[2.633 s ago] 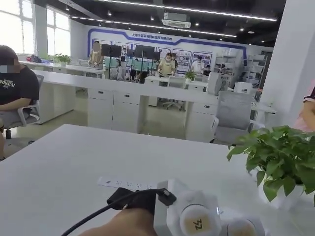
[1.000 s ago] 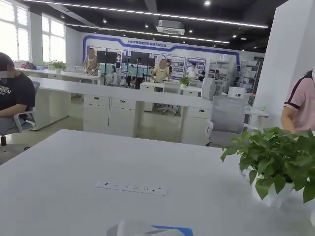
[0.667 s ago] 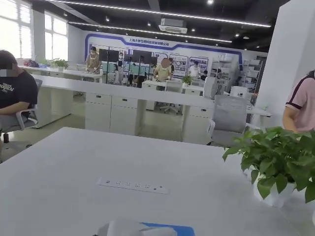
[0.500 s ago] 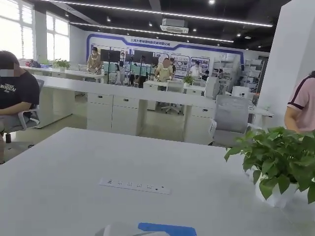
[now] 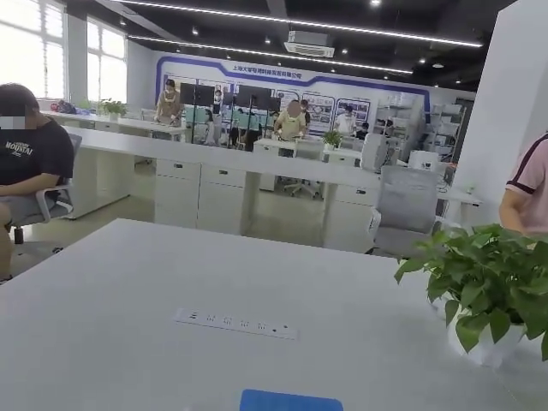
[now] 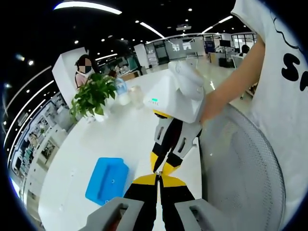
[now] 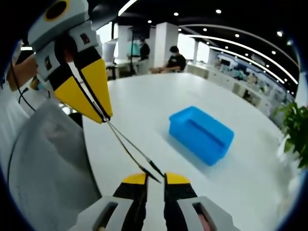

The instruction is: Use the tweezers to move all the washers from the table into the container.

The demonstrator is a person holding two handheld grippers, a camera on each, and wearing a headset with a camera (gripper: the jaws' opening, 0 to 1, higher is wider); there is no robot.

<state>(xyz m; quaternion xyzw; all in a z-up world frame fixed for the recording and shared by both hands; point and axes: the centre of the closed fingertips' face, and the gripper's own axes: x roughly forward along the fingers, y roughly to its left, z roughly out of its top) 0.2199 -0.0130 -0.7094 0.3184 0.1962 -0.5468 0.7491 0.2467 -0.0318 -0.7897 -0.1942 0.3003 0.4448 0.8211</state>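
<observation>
Neighbouring container (image 5: 291, 400): potted plant (image 5: 488, 287), power strip (image 5: 235, 324).

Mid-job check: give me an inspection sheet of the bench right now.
Surface: white table, built-in socket strip.
Job's things: blue container, open-topped; tweezers in left tool, tips at right tool.
Clutter: potted plant.
Tools: left shut on tweezers; right's grip unclear.
Cables: thin black lead by left tool.
Surroundings: seated person, white desks, mesh chair.
</observation>
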